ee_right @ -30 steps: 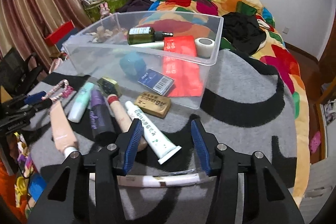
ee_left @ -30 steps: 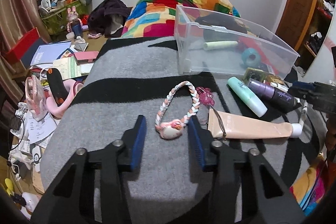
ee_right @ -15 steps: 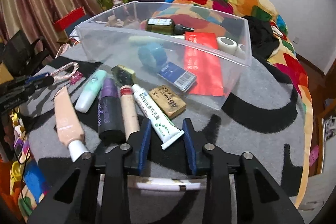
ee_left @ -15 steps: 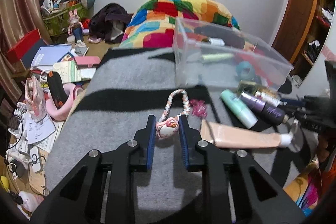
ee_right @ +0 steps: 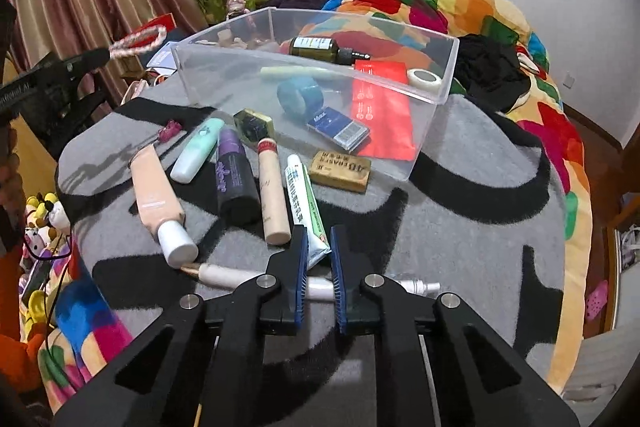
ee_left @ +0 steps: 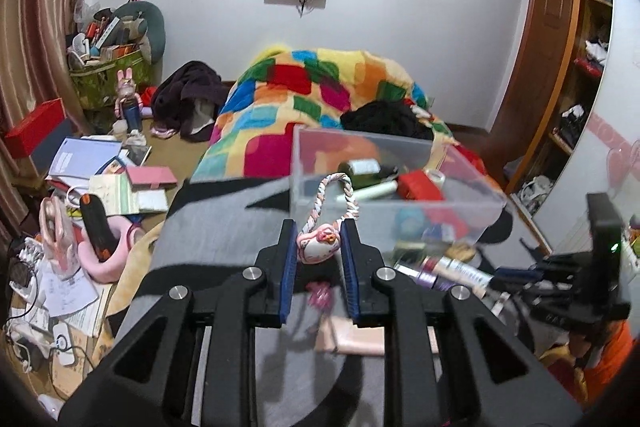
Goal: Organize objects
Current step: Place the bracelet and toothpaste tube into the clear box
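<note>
**Mia:** At 12 o'clock in the left view, the left claw [ee_left: 319,247] is squeezing the pink cat charm on a braided pink-and-white hair loop [ee_left: 319,246]. The loop [ee_right: 138,40] is up in the air, off the grey and black blanket [ee_right: 460,227].

**Ben:** Where is the clear plastic box [ee_right: 436,99]?

**Mia:** Just past the loop, at 1 o'clock. Inside are a dark green bottle [ee_right: 320,49], a flat red packet [ee_right: 380,107], a blue tape roll [ee_right: 300,98] and a white tape roll [ee_right: 425,78].

**Ben:** What does the right claw [ee_right: 319,245] do?

**Mia:** It is closed tight on the flat end of a white and green tube [ee_right: 306,207]. The tube lies on the blanket, pointing at 12 o'clock toward the box.

**Ben:** What is beside it?

**Mia:** At 11 o'clock a tan stick with a red band [ee_right: 271,195] lies right beside it. Then come a purple and black tube [ee_right: 234,179], a mint green tube [ee_right: 198,155] and a peach tube with a white cap [ee_right: 158,199]. A brown bar with letters [ee_right: 340,167] sits at 12 o'clock, touching the box wall. A long white pen-like thing [ee_right: 224,273] lies across under the claw.

**Ben:** Can you see the left claw from the right side?

**Mia:** Yes, at 10 o'clock, high up, with the loop sticking out.
</note>
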Demonstrator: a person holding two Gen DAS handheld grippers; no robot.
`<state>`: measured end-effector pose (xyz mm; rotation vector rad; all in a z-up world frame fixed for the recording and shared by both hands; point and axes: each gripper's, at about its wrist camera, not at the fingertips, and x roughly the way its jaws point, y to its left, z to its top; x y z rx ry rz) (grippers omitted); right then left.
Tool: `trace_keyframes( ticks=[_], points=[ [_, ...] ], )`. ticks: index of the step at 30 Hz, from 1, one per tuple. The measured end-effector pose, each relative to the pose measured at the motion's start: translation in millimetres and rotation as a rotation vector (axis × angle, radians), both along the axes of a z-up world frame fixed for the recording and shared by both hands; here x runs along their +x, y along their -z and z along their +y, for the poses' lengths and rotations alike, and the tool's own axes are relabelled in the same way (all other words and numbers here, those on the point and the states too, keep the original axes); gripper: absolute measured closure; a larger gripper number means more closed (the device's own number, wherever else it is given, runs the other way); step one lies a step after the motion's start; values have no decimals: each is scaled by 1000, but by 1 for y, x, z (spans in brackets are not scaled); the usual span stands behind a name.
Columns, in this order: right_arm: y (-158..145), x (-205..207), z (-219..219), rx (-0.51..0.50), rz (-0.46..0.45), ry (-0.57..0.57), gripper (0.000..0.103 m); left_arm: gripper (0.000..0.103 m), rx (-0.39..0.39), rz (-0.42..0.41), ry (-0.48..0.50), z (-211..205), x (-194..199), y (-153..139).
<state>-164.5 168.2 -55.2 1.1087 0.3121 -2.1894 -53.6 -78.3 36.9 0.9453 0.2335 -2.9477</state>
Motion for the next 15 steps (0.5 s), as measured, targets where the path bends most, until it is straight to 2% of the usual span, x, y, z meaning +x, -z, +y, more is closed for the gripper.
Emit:
trace_keyframes(
  ticks=[7, 15],
  points=[
    [4, -19, -23, 31, -3, -39, 90, 82, -8, 28, 31, 17, -22, -16],
    [9, -27, -32, 71, -22, -99, 82, 82, 7, 20, 57, 29, -57, -17]
  ],
)
